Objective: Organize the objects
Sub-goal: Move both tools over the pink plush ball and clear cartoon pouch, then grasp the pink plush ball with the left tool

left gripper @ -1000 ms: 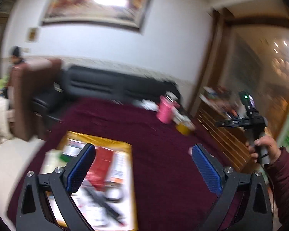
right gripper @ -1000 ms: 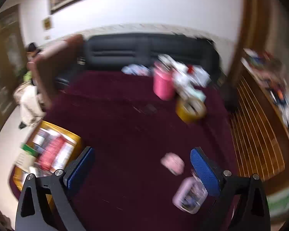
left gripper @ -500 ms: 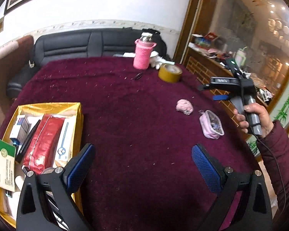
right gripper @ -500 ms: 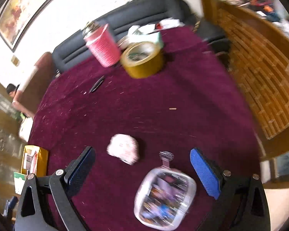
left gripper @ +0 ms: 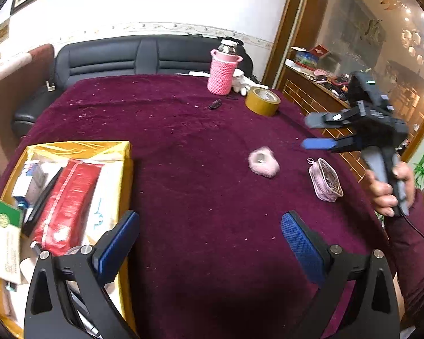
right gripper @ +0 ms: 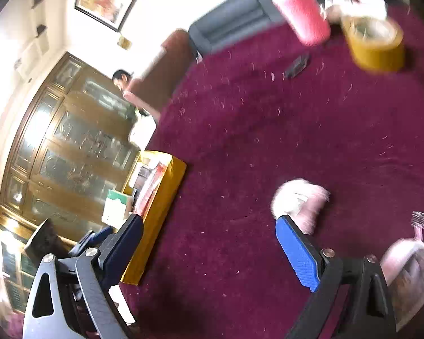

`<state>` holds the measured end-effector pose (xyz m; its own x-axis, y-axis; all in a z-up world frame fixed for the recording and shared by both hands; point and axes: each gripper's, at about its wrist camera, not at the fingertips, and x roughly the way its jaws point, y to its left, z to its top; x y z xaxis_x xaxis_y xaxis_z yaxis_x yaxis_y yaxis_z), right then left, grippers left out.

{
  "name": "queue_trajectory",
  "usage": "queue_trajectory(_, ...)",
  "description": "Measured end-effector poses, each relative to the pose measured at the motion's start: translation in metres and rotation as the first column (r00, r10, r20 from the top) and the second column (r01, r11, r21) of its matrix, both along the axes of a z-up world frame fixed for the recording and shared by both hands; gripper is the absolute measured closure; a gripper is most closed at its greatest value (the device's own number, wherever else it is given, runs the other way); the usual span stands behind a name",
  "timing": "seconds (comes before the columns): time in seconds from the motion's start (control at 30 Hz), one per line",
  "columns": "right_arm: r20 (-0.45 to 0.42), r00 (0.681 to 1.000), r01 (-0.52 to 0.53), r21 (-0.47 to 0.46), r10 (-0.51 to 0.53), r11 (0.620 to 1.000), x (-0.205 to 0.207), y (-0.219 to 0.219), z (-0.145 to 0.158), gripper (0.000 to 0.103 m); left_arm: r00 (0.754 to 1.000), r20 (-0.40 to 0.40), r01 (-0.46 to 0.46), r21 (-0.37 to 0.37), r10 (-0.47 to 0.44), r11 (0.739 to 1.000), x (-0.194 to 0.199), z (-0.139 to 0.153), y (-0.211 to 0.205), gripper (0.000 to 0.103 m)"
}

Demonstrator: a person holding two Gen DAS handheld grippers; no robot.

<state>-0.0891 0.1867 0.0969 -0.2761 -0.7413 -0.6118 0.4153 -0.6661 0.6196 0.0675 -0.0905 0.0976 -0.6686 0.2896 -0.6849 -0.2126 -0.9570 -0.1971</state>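
Observation:
A pink fluffy ball [left gripper: 263, 164] and a clear pink pouch [left gripper: 326, 180] lie on the maroon table [left gripper: 183, 141]. A yellow box [left gripper: 110, 148] holding a red pack and other items sits at the left edge. My left gripper [left gripper: 210, 243] is open and empty above the table's near side. My right gripper [left gripper: 313, 132] is open and empty, hovering just right of the ball. In the right wrist view my right gripper [right gripper: 209, 245] is open, with the ball [right gripper: 299, 200] by the right finger, the pouch [right gripper: 410, 271] behind it and the box [right gripper: 161, 197] at left.
A pink-sleeved bottle [left gripper: 223, 70], a yellow tape roll [left gripper: 263, 101] and a small black object [left gripper: 215, 104] stand at the table's far side. A black sofa [left gripper: 127, 56] lies behind; a wooden sideboard [left gripper: 311, 90] is on the right.
Both grippers tilted down toward the table. My right gripper swung left and lower, toward the fluffy ball, and rolled so its view is tilted. Both stayed open.

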Motion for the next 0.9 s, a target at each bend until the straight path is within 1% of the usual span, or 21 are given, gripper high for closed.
queue_trajectory(0.03, -0.044, 0.995, 0.091, 0.019, -0.09, 0.996, 0.009, 0.015, 0.005, 0.005, 1.0, 0.007, 0.012, 0.008, -0.012, 1.0, -0.006, -0.003, 0.004, 0.003)
queue_trajectory(0.07, -0.085, 0.98, 0.185, 0.041, -0.181, 0.982, 0.016, 0.029, 0.007, 0.005, 1.0, 0.013, 0.023, 0.015, -0.023, 1.0, -0.011, -0.006, 0.009, 0.003)
queue_trajectory(0.1, -0.111, 0.962, 0.256, 0.057, -0.248, 0.965, 0.022, 0.039, 0.007, 0.005, 0.999, 0.015, 0.035, 0.017, -0.036, 0.999, -0.018, -0.009, 0.016, 0.003)
queue_trajectory(0.13, -0.132, 0.938, 0.331, 0.064, -0.32, 0.942, 0.025, 0.053, 0.003, 0.005, 0.999, 0.011, 0.042, 0.01, -0.042, 0.999, -0.025, -0.011, 0.022, 0.003)
queue_trajectory(0.23, -0.155, 0.871, 0.477, 0.035, -0.467, 0.878, 0.036, 0.087, -0.013, 0.005, 0.997, -0.023, 0.066, -0.053, -0.067, 0.996, -0.048, -0.014, 0.052, 0.003)
queue_trajectory(0.27, -0.15, 0.853, 0.509, 0.021, -0.5, 0.861, 0.035, 0.096, -0.019, 0.005, 0.996, -0.034, 0.075, -0.079, -0.078, 0.994, -0.056, -0.015, 0.062, 0.003)
queue_trajectory(0.3, -0.139, 0.837, 0.534, 0.002, -0.529, 0.845, 0.035, 0.103, -0.026, 0.005, 0.995, -0.039, 0.085, -0.12, -0.09, 0.989, -0.068, -0.019, 0.076, 0.003)
queue_trajectory(0.37, -0.107, 0.817, 0.567, -0.032, -0.567, 0.823, 0.035, 0.118, -0.039, 0.005, 0.993, -0.032, 0.107, -0.175, -0.114, 0.979, -0.086, -0.026, 0.098, 0.003)
queue_trajectory(0.43, -0.089, 0.807, 0.584, -0.021, -0.583, 0.812, 0.031, 0.128, -0.047, 0.005, 0.99, -0.01, 0.132, -0.214, -0.137, 0.968, -0.104, -0.036, 0.121, 0.003)
queue_trajectory(0.53, -0.094, 0.785, 0.615, -0.001, -0.612, 0.788, 0.027, 0.139, -0.049, 0.005, 0.986, 0.006, 0.165, -0.248, -0.169, 0.955, -0.122, -0.051, 0.151, 0.003)
queue_trajectory(0.63, -0.061, 0.786, 0.615, -0.037, -0.616, 0.788, 0.028, 0.146, -0.049, 0.005, 0.983, 0.026, 0.185, -0.24, -0.184, 0.953, -0.139, -0.064, 0.166, 0.003)
queue_trajectory(0.7, -0.054, 0.784, 0.618, -0.035, -0.619, 0.786, 0.028, 0.148, -0.051, 0.005, 0.981, 0.04, 0.192, -0.236, -0.188, 0.953, -0.149, -0.071, 0.174, 0.003)
queue_trajectory(0.83, -0.034, 0.788, 0.613, -0.042, -0.615, 0.789, 0.028, 0.147, -0.055, 0.005, 0.978, 0.058, 0.21, -0.269, -0.202, 0.94, -0.158, -0.081, 0.186, 0.004)
queue_trajectory(0.87, -0.035, 0.788, 0.614, -0.04, -0.615, 0.789, 0.028, 0.147, -0.055, 0.005, 0.977, 0.061, 0.215, -0.274, -0.206, 0.937, -0.158, -0.082, 0.189, 0.008)
queue_trajectory(0.9, -0.037, 0.788, 0.614, -0.036, -0.615, 0.789, 0.028, 0.147, -0.054, 0.005, 0.975, 0.061, 0.222, -0.277, -0.214, 0.935, -0.157, -0.082, 0.191, 0.023)
